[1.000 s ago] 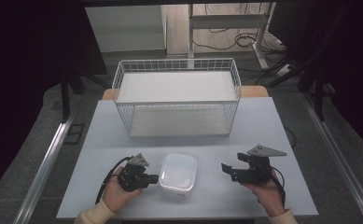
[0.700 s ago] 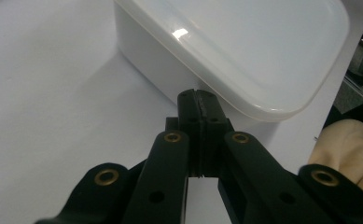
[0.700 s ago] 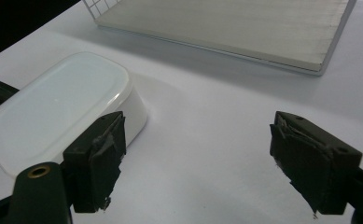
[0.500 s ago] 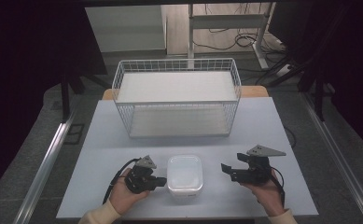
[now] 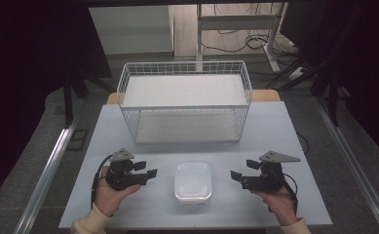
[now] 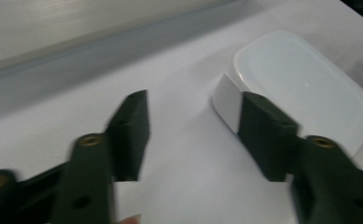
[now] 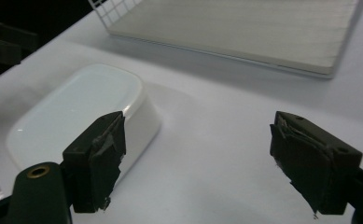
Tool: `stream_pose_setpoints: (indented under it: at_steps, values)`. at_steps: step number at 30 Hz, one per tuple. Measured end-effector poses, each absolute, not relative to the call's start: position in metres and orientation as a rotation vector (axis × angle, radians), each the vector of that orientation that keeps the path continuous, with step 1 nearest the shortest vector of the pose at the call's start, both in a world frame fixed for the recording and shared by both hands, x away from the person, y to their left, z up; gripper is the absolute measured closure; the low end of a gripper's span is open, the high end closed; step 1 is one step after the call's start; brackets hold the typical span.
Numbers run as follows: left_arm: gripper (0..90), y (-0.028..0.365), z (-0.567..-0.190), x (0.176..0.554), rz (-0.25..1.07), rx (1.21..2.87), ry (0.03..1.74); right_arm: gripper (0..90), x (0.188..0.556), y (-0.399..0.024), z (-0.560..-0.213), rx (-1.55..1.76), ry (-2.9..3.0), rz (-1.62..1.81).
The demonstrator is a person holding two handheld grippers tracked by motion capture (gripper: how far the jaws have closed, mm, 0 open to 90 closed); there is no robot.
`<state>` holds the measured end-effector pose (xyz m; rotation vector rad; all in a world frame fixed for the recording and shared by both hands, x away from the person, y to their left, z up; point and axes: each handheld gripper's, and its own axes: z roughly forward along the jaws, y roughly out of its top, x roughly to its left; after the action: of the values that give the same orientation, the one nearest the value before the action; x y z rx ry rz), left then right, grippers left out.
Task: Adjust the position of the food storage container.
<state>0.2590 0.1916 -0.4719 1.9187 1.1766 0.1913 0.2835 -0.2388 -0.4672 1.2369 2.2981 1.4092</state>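
Observation:
A white lidded container lies flat on the pale table near its front edge, between my two grippers. My left gripper sits a short way to its left, open and holding nothing. In the left gripper view the left gripper has its jaws spread, with the container just beyond the right jaw. My right gripper is open to the container's right, apart from it. The right gripper view shows the open right gripper and the container off to the left.
A white wire basket with a pale board on its floor stands at the back middle of the table. Dark floor and metal rails flank the table. Bare tabletop lies between the basket and the container.
The container has shifted slightly right and squared up. My left gripper, close against its left side half a second ago, has drawn back to the left. The right gripper has not moved.

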Motion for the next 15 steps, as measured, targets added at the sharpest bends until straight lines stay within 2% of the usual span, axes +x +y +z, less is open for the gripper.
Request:
stream_pose_setpoints:
  at_steps: [5,15]
  values:
    - [26.3,0.1912,-0.4731,0.2599,0.158,1.896,1.197,17.7,0.2845,-0.2385,-0.4678,1.250,2.325,1.429]
    - [24.9,0.1903,-0.4703,0.2583,0.146,1.883,1.196,17.3,0.2844,-0.2347,-0.4673,1.223,2.360,1.388]
